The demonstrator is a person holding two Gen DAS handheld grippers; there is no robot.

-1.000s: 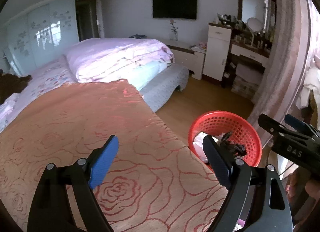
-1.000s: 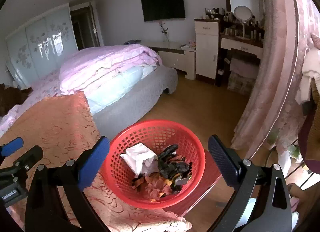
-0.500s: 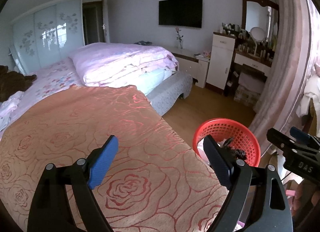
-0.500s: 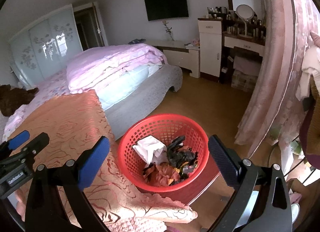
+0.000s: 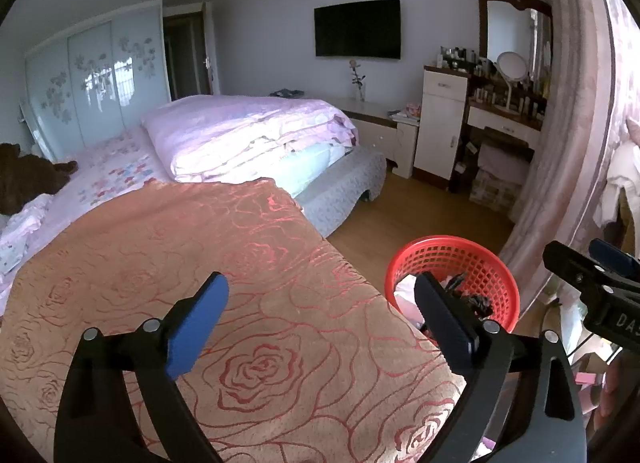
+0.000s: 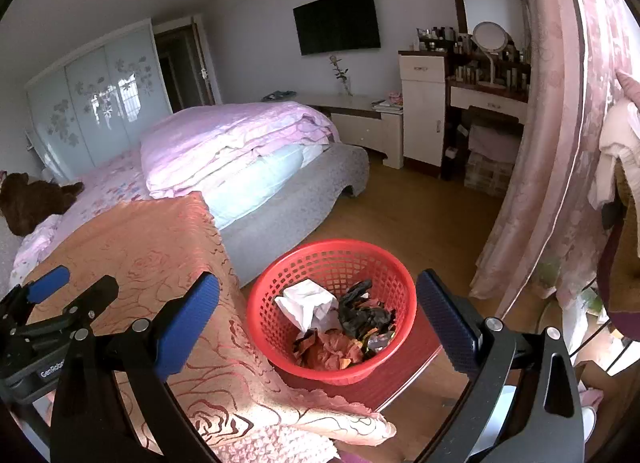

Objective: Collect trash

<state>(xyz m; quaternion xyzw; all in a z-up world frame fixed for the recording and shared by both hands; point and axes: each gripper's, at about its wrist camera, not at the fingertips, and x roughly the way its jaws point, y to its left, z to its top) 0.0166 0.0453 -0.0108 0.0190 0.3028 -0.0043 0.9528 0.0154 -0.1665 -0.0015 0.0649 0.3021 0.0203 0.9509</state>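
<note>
A red mesh basket stands on a red stool beside the bed and holds trash: a crumpled white paper, a black wrapper and orange scraps. It also shows in the left wrist view. My right gripper is open and empty, hovering above and in front of the basket. My left gripper is open and empty over the orange rose-patterned bedspread. Each gripper shows at the edge of the other's view.
A folded pink quilt lies on the bed. A pink curtain hangs at the right. A dressing table with a round mirror and a white cabinet stand at the far wall. Wood floor lies beyond the basket.
Both grippers have pulled back and risen a little, so the basket sits farther off in both views. Both stay open and empty. The trash in the basket has not moved.
</note>
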